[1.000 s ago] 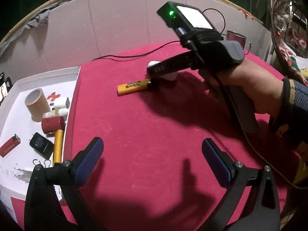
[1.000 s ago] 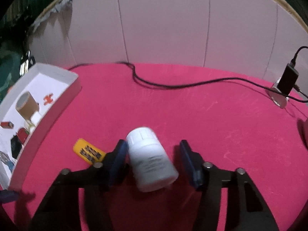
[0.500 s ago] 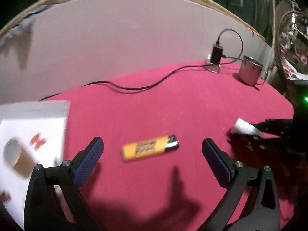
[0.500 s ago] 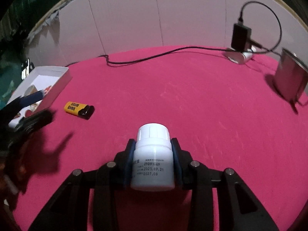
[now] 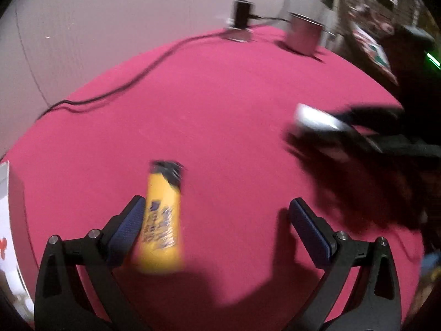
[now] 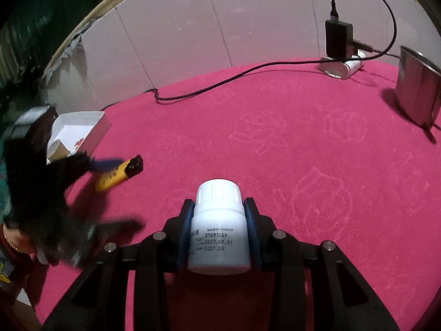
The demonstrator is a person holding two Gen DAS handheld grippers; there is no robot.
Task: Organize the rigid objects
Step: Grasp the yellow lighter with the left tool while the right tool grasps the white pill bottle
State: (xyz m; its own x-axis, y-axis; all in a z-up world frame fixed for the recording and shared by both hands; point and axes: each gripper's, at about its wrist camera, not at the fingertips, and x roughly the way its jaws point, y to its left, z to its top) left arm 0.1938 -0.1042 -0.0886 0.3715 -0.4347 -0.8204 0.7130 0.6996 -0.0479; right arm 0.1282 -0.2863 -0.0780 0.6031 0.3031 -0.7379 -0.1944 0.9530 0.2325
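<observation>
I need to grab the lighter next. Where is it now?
The yellow lighter lies on the red cloth between the open left gripper fingers, nearest its left finger.

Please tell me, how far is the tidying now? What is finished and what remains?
Done: some items already lie in the white box. In hand: the right gripper is shut on the white bottle; the open left gripper straddles the yellow lighter, not yet gripped. Left: both must go into the box.
</observation>
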